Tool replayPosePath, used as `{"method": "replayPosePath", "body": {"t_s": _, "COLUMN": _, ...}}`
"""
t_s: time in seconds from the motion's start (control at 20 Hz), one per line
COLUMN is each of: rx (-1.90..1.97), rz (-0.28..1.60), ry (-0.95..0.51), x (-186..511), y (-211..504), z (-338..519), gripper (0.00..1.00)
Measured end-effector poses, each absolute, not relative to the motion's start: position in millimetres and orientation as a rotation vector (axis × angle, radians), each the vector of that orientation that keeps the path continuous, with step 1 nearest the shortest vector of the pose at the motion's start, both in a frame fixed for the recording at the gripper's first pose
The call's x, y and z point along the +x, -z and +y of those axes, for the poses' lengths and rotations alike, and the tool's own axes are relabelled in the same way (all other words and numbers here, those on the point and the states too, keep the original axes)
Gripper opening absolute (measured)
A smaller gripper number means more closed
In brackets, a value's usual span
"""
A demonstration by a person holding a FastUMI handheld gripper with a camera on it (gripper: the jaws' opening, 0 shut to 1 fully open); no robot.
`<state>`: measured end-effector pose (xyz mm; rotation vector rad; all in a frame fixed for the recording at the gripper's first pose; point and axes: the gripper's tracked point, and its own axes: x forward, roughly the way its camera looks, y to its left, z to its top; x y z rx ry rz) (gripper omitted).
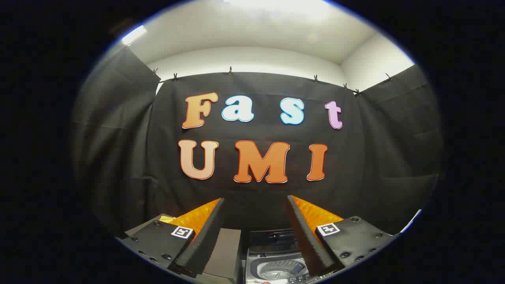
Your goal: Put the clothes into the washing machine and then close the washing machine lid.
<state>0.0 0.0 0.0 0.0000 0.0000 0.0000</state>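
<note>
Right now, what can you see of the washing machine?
The washing machine sits low, below and between the open gripper's fingers. Its lid looks raised, since the perforated metal drum shows through the top opening. The body looks pale, with a darker panel behind the opening. Nothing visibly touches it, and no clothes are visible inside.

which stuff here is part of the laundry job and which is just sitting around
For the job:
- washing machine, low between the fingers, drum showing so the lid looks open
- gripper, fingers spread, nothing between them

Just there:
- dark upright panel beside the machine; what it is, I cannot tell
- yellow item behind the left finger, too hidden to identify
</note>
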Motion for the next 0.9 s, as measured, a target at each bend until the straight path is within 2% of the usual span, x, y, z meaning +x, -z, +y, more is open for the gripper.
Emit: {"method": "replayPosePath", "body": {"t_s": 0.9, "rx": 0.016, "rz": -0.01, "ry": 0.004, "x": 3.5, "y": -9.4, "z": 3.0, "gripper": 0.98}}
